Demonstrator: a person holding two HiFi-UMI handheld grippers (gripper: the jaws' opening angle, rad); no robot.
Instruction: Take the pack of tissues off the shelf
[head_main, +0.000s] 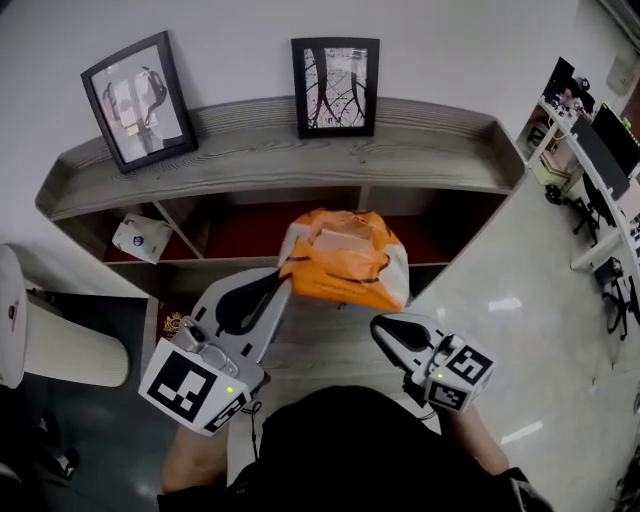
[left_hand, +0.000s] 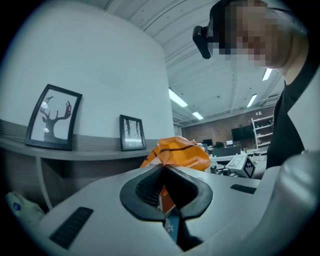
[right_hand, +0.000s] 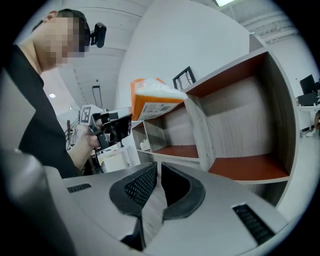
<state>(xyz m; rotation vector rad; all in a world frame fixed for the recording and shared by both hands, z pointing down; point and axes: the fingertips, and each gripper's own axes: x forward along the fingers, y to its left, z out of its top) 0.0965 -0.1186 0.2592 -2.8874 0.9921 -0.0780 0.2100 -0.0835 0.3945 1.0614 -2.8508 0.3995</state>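
The pack of tissues (head_main: 345, 260) is orange and white, in crinkled plastic wrap. It hangs in the air in front of the middle compartment of the grey wooden shelf (head_main: 300, 160), clear of the red boards. My left gripper (head_main: 288, 280) is shut on its left edge, and in the left gripper view the orange wrap (left_hand: 180, 152) sits pinched between the dark pads. The right gripper (head_main: 378, 325) stays low to the right of the pack, shut and holding nothing. From the right gripper view the pack (right_hand: 150, 102) shows up and to the left, with the shelf (right_hand: 240, 100) to the right.
Two framed pictures (head_main: 140, 100) (head_main: 335, 87) lean on the shelf top. A small white packet (head_main: 140, 238) lies in the left compartment. A white cylindrical bin (head_main: 60, 345) stands at the left, and desks with monitors (head_main: 600, 150) at the right.
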